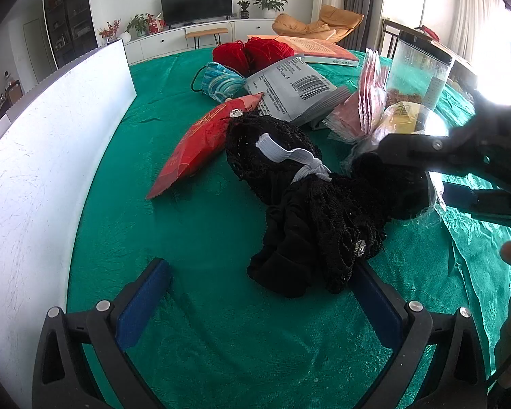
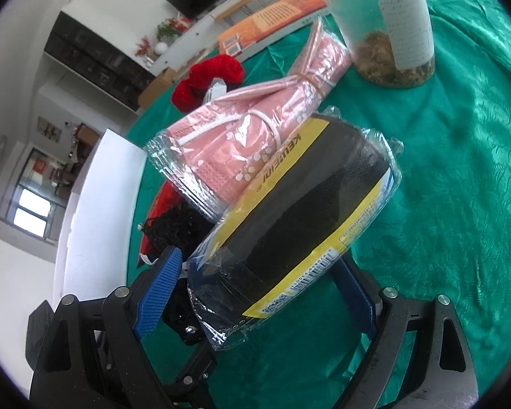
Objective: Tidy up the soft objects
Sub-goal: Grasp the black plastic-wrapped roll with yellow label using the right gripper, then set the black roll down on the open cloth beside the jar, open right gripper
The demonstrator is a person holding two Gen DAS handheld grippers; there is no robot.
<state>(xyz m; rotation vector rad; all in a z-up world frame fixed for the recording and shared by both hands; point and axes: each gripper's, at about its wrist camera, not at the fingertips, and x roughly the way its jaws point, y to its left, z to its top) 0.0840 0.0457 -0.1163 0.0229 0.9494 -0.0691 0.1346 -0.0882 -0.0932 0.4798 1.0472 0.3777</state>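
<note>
Black garment [image 1: 310, 225] lies against left hand-held gripper [image 1: 259, 303], spread wide.

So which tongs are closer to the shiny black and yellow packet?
The right tongs: the plastic-wrapped black and yellow packet sits between their blue fingers. The left tongs are open by the black lace bundle.

Both tools, left [image 1: 260, 303] and right [image 2: 255, 293], have black frames, silver screws and blue ribbed pads [image 2: 158, 283].

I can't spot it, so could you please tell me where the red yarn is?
In the left wrist view, the red yarn lies far across the green cloth, between the blue pouch and the orange book.
</note>
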